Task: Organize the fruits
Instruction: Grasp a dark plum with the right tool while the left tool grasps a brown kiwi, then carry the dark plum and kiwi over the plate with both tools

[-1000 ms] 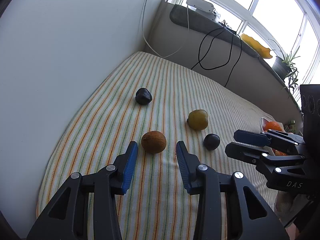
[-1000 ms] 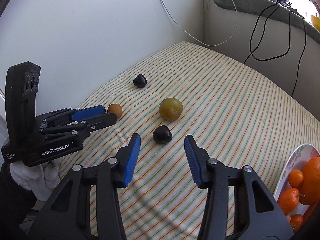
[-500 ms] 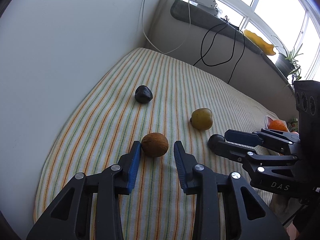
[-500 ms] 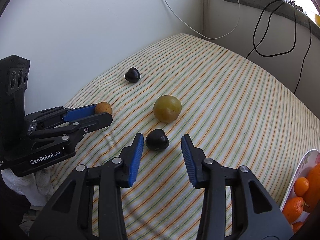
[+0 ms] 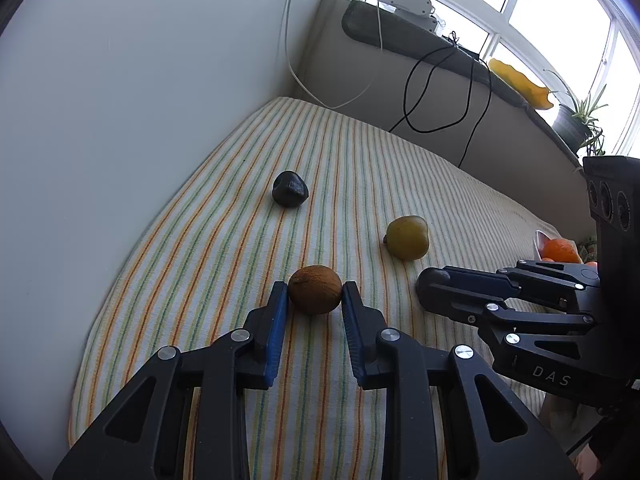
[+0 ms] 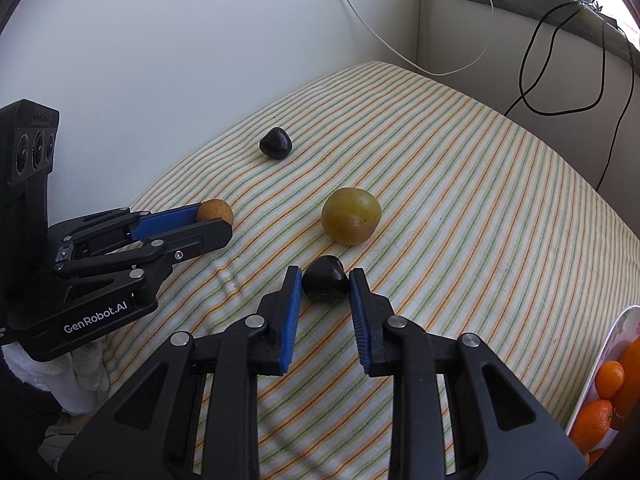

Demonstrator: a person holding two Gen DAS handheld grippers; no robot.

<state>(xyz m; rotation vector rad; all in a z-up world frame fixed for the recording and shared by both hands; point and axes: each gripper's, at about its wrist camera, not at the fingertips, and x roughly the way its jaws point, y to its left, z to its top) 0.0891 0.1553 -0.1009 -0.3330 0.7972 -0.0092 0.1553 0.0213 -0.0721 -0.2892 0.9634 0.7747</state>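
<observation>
A: Where do the fruits lie?

B: On the striped cloth [image 5: 224,240]. The brown round fruit [image 5: 315,289] sits at the near edge, pinched between the blue pads of the left gripper [image 5: 315,300]. Its jaws have just been closing, and both pads now touch the fruit's sides. The near dark fruit [image 6: 325,284] sits likewise in the right gripper [image 6: 325,290], whose jaws have narrowed onto it, pads against either flank.

A: What else is around?

B: A yellow-green fruit [image 6: 351,216] lies just beyond the near dark fruit, apart from it. A second dark fruit [image 6: 275,143] rests farther back, near the white wall [image 6: 160,60]. At the right edge a white dish [image 6: 612,344] holds oranges [image 6: 608,374]. Black cables [image 6: 560,76] and a white cord [image 6: 400,48] hang down behind the cloth.

A: Anything in the way?

B: Nothing lies between the two grippers; they sit side by side, well apart.

A: And the pose?

B: Both grippers slope down onto the cloth, fingers pointing away towards the wall. A white-gloved hand [image 6: 60,380] shows under the left gripper's body.
</observation>
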